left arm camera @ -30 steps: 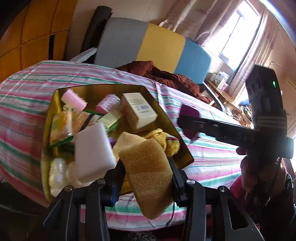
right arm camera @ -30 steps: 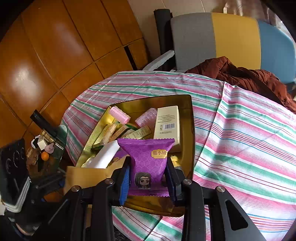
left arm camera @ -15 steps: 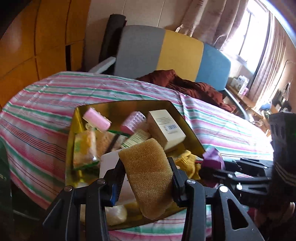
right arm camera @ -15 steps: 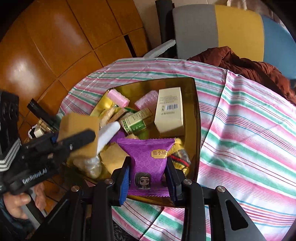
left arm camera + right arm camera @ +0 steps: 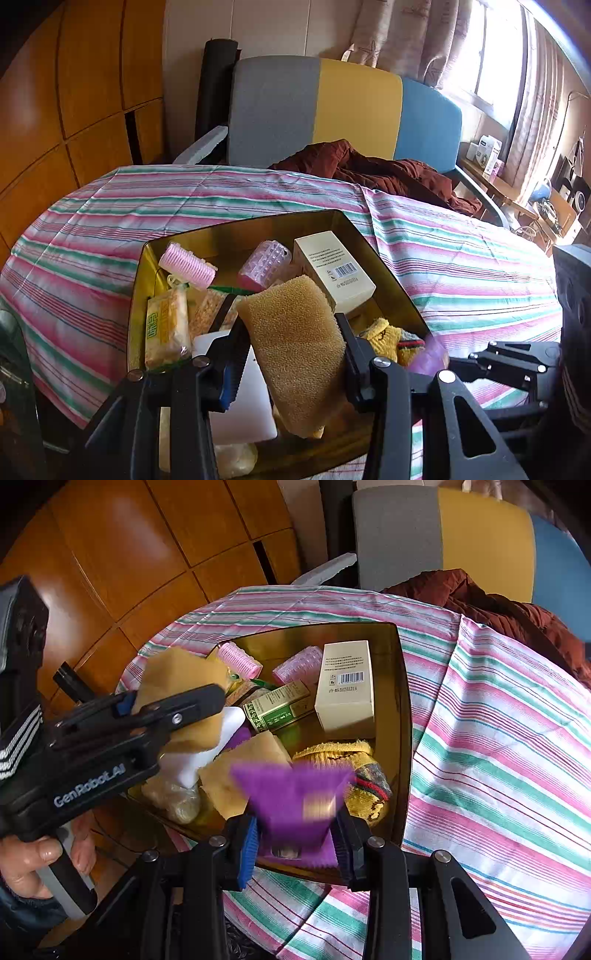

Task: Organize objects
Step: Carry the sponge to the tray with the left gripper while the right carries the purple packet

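A gold tray (image 5: 384, 273) on the striped table holds a cream box (image 5: 332, 273), pink hair rollers (image 5: 186, 266), a white block (image 5: 240, 406), a yellow snack packet (image 5: 164, 328) and yellow knitted cloth (image 5: 384, 336). My left gripper (image 5: 291, 332) is shut on a tan sponge (image 5: 295, 362) above the tray's near left part; the right wrist view shows the same left gripper (image 5: 199, 694) and sponge (image 5: 177, 675). My right gripper (image 5: 295, 834) is shut on a purple snack packet (image 5: 291, 797) over the tray's near edge (image 5: 402, 686). The packet looks motion-blurred.
A striped cloth (image 5: 498, 738) covers the round table. Behind it is a grey, yellow and blue chair (image 5: 332, 110) with a brown garment (image 5: 369, 170) on it. Wooden panels (image 5: 129, 554) line the left. A person's hand (image 5: 29, 856) holds the left gripper's handle.
Both grippers have closed in on each other over the tray's near side. The sponge stays clamped. The purple packet, sharp before, is now blurred between the right fingers.
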